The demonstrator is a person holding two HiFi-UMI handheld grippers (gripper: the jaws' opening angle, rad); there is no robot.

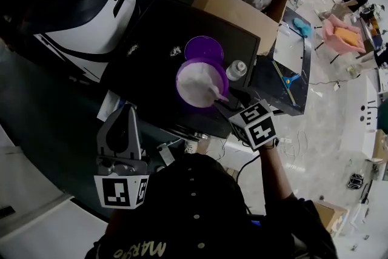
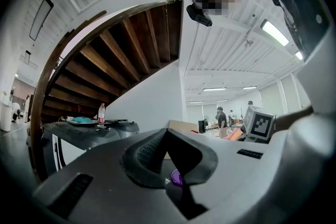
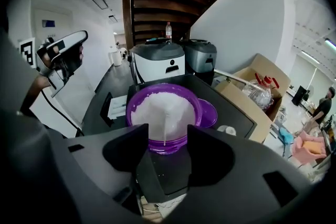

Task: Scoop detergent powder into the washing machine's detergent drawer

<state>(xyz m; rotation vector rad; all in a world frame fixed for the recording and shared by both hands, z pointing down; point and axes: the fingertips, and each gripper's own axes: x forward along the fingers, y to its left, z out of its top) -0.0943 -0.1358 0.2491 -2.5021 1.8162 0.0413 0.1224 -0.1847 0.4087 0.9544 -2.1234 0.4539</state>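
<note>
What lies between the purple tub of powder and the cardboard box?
A purple lid lies on the black machine top between the tub and the box, with a small white container beside it. The head view shows this.

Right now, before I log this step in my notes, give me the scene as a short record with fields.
Tub: purple, open, on the black machine top
Contents: white powder, close to the rim
Scoop handle: white, sticking out of the powder toward the right gripper
Lid: purple, off, beside the tub
Right gripper: fingers apart, handle lined up between them, not gripped
Left gripper: fingers together, empty, away from the tub
</note>
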